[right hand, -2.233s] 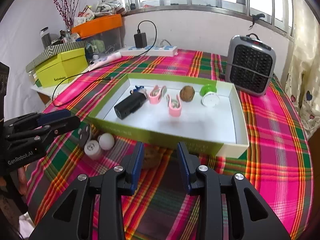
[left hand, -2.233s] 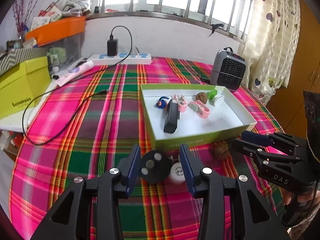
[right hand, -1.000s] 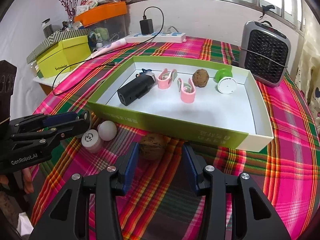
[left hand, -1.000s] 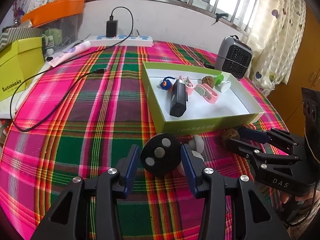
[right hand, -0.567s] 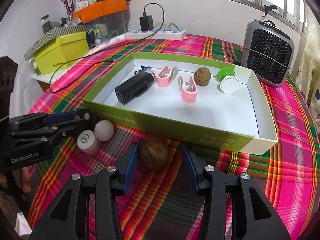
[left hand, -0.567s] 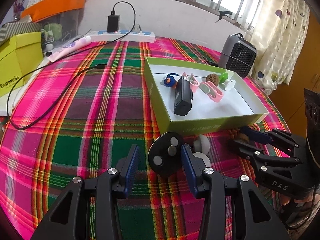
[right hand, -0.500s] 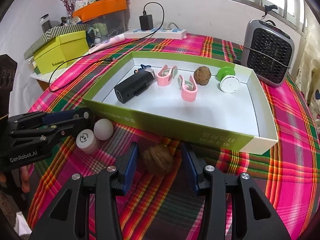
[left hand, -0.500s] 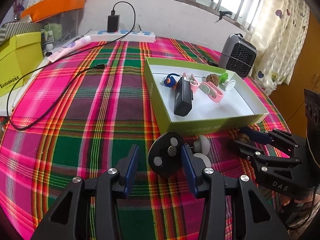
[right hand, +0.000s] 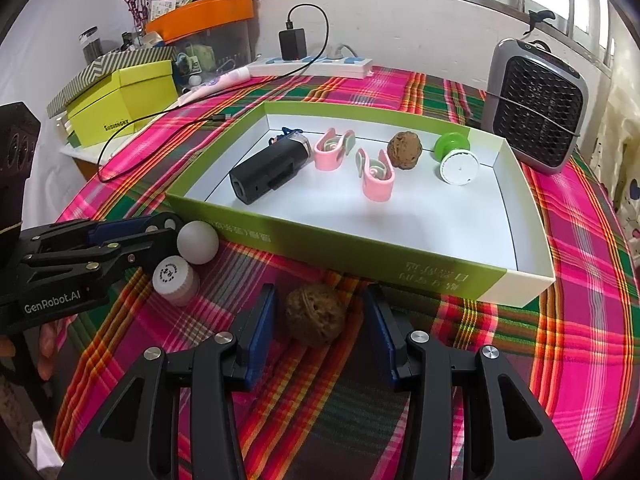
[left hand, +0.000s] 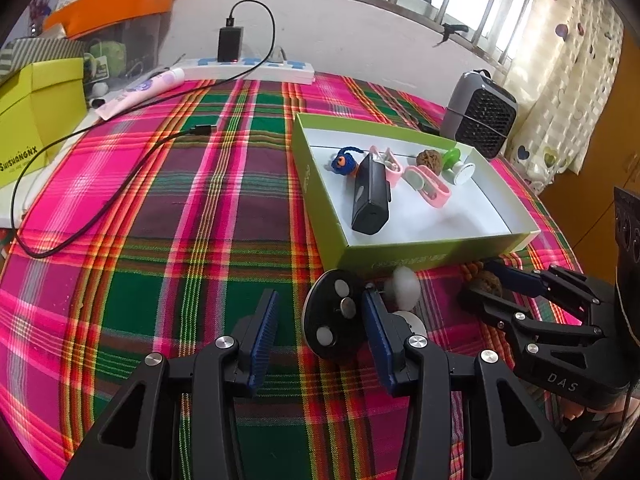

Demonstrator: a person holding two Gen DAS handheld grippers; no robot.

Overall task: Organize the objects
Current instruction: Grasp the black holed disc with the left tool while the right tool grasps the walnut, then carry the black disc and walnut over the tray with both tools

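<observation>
A: Lying on the checked pink-and-green cloth (right hand: pixel 580 280), just in front of the shallow green cardboard tray with white inside (right hand: pixel 400 256): a brown wrinkled walnut (right hand: pixel 315 315), rough and round. Beside it, to the left, a smooth white ball (right hand: pixel 198 242) and a small white plastic jar with printed lid (right hand: pixel 175 280).

B: And between the fingers of the right gripper (right hand: pixel 320 328)?

A: Spread apart, with ribbed blue pads (right hand: pixel 262 330) on both sides of the walnut. Closer to the left pad, not touching either one, so far as visible.

B: Left gripper (left hand: pixel 320 334)?

A: Also apart. Standing between its pads a flat black round disc with three silver buttons (left hand: pixel 334 314), up on its edge, against the right pad (left hand: pixel 376 334); well apart from the left one. Touching or only very near, cannot tell.

B: Inside the tray?

A: A black matte rectangular device (right hand: pixel 266 174), two pink plastic clips (right hand: pixel 374 176), a second brown walnut (right hand: pixel 405 149), a green-and-white round cap (right hand: pixel 456 162), a small blue-and-orange yarn figure (left hand: pixel 344 163). Behind the tray, a grey heater with black mesh grille (right hand: pixel 534 106).
</observation>
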